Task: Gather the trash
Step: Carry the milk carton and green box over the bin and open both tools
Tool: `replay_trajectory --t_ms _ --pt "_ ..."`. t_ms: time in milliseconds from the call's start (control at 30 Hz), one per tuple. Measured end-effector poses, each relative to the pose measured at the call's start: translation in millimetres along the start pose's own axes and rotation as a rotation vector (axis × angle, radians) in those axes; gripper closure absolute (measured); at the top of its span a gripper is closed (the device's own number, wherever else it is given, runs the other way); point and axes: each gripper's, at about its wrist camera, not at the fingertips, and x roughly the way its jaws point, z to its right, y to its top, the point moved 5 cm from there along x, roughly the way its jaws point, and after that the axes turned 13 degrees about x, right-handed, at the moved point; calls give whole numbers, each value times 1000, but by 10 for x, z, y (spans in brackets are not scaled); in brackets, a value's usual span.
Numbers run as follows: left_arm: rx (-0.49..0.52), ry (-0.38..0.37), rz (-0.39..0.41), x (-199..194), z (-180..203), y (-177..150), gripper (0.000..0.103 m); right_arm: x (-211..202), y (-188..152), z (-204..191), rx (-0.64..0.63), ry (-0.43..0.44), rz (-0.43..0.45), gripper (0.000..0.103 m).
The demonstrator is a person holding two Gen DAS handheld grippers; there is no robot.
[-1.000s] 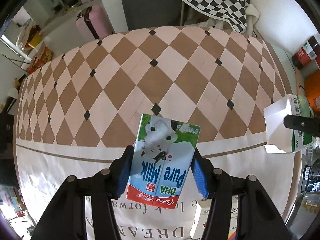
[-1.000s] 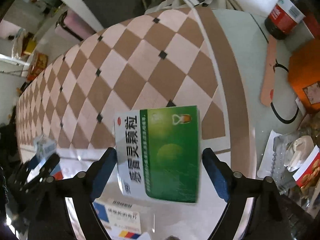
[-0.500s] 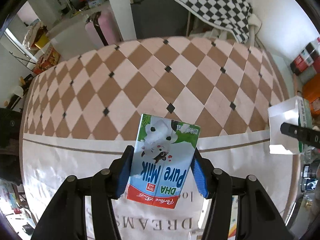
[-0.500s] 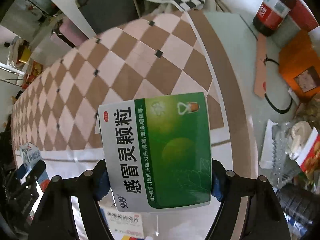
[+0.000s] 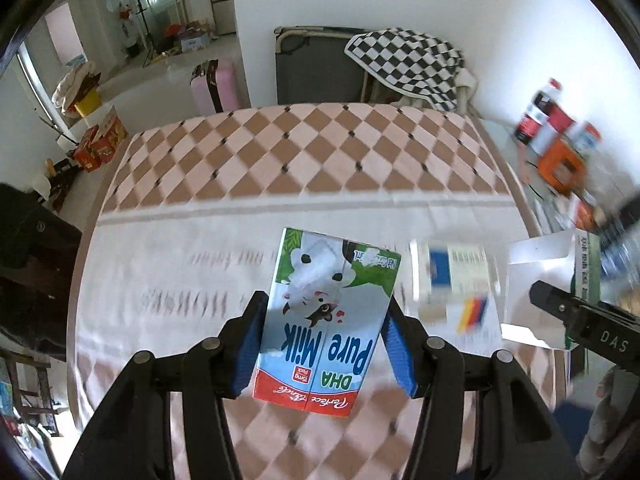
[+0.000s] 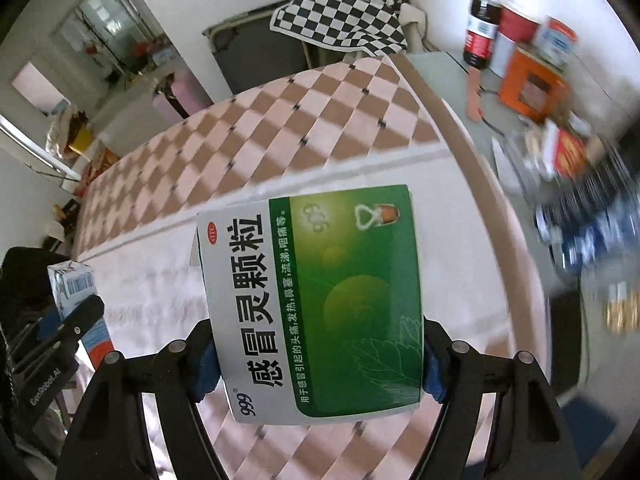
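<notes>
The left gripper [image 5: 324,344] clamps a blue-and-green Pure Milk carton [image 5: 328,320], its blue-padded jaws pressed against the carton's two sides, raised above a table [image 5: 240,168] spread with a brown-and-cream diamond-patterned cloth. The right gripper [image 6: 316,360] has its jaws closed on a green-and-white medicine box [image 6: 316,300] printed with Chinese characters and "999", likewise held above the table. Beyond the milk carton, a flat white packet [image 5: 456,284] with blue, red and yellow print lies on the cloth, blurred. At the table's far right corner stand a dark cola bottle [image 6: 482,24] and an orange box [image 6: 530,88]. A black-and-white checked cloth [image 6: 344,16] drapes over a grey folding cot [image 5: 316,68] behind the table.
</notes>
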Motion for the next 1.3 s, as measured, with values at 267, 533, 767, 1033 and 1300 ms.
replay_trajectory --t_ms 267,533,767,1033,1300 --pt "10 -132 -42 -656 -34 -1556 51 -559 -2134 216 104 38 -63 25" --pt "-127 -264 -289 -360 17 -3250 51 38 -4004 694 154 -27 -330 25" --pt "-320 -311 -448 983 -37 -4223 51 1462 -4827 1107 209 -46 -458 25" --pt "-436 -380 -508 2643 -166 -4764 51 3140 -5120 1357 335 11 -469 25" --pt "-378 -371 -511 3169 -336 -4910 9 4083 -5130 1144 303 76 -481 21"
